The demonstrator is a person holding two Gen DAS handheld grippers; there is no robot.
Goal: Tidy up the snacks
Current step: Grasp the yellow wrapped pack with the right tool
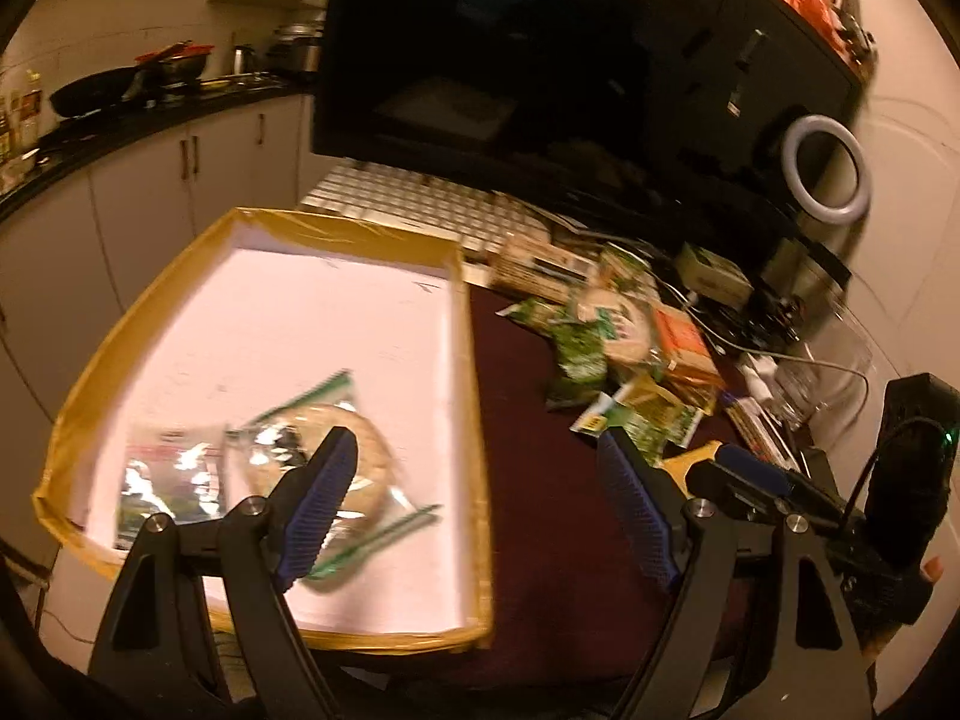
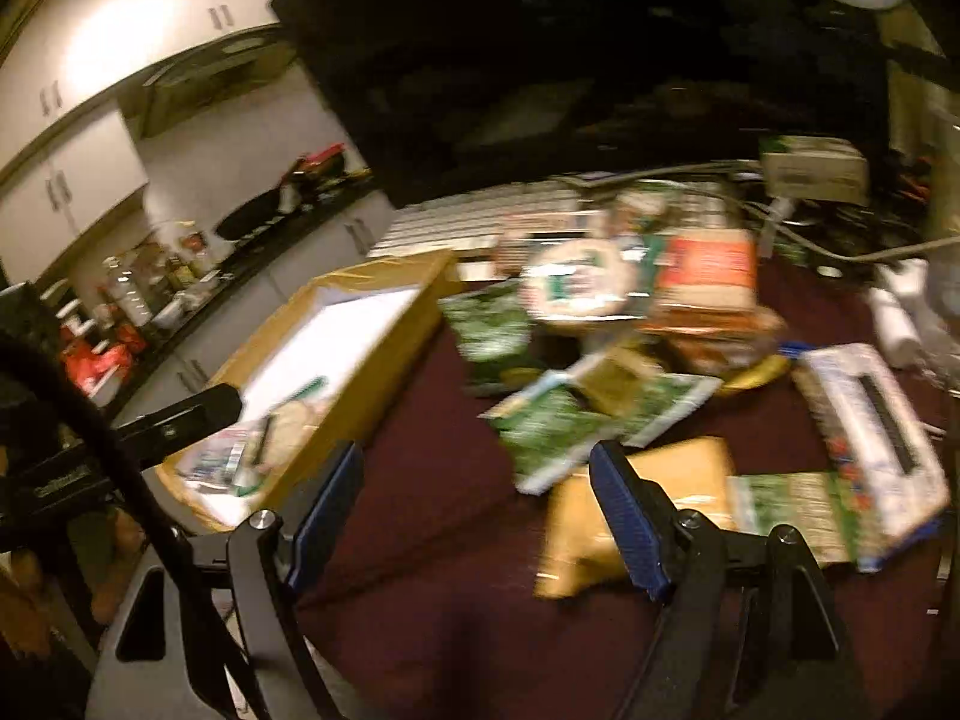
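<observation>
A shallow cardboard tray (image 1: 468,372) with a white floor and tan taped rim lies on the dark red cloth. Inside it rest a clear packet of round flatbread (image 1: 360,468) and a silvery snack packet (image 1: 168,474). My left gripper (image 1: 480,456) hangs open over the tray's right rim, nothing between its blue pads. A heap of green and orange snack packets (image 1: 606,348) lies right of the tray. In the right wrist view my right gripper (image 2: 477,468) stands open above the cloth, short of a green packet (image 2: 552,426) and a tan pouch (image 2: 672,480). The tray (image 2: 372,372) sits to its left.
A large dark monitor (image 1: 540,60) and white keyboard (image 1: 420,204) stand behind the snacks. A ring light (image 1: 825,171), cables and small boxes crowd the right side. A white and blue box (image 2: 870,432) lies at the right. Kitchen counter and cabinets (image 1: 150,180) run along the left.
</observation>
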